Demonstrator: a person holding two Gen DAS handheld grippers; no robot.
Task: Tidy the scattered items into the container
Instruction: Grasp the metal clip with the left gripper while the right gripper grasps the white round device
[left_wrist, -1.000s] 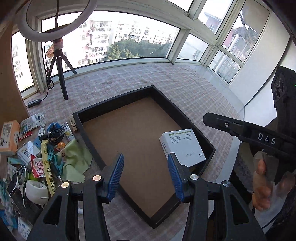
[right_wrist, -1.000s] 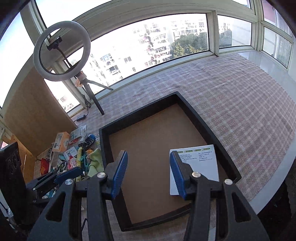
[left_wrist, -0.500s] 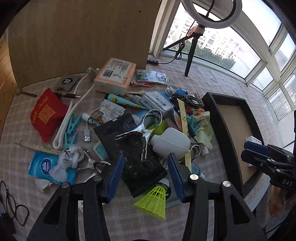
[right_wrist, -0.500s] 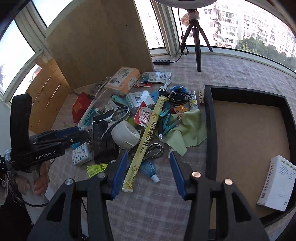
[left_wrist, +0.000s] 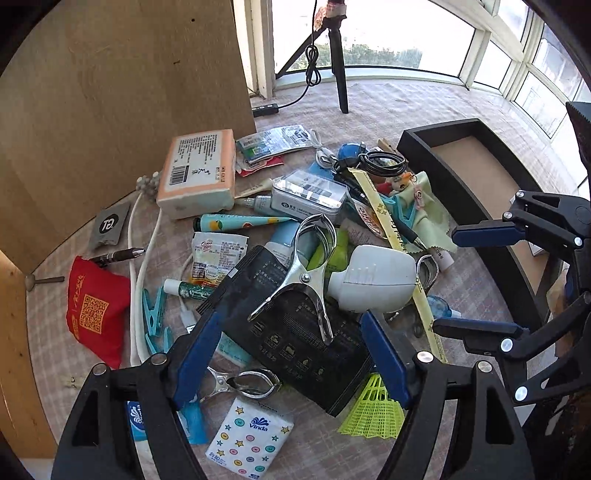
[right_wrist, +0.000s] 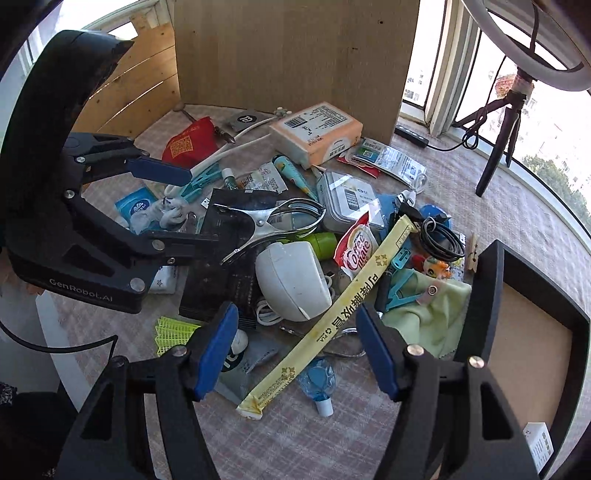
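Scattered items (left_wrist: 295, 258) lay heaped beside the black tray (right_wrist: 491, 295); both the left gripper (left_wrist: 291, 354) and right gripper (right_wrist: 295, 347), jaws just widened and empty, should each straddle one loose top piece.

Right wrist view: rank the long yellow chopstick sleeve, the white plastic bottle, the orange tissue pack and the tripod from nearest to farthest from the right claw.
1. Long yellow chopstick sleeve, passing between the open fingers of the right claw.
2. White plastic bottle, just beyond, slightly left.
3. Orange tissue pack, at the far side of the pile by the wooden board.
4. Tripod, far right by the window.
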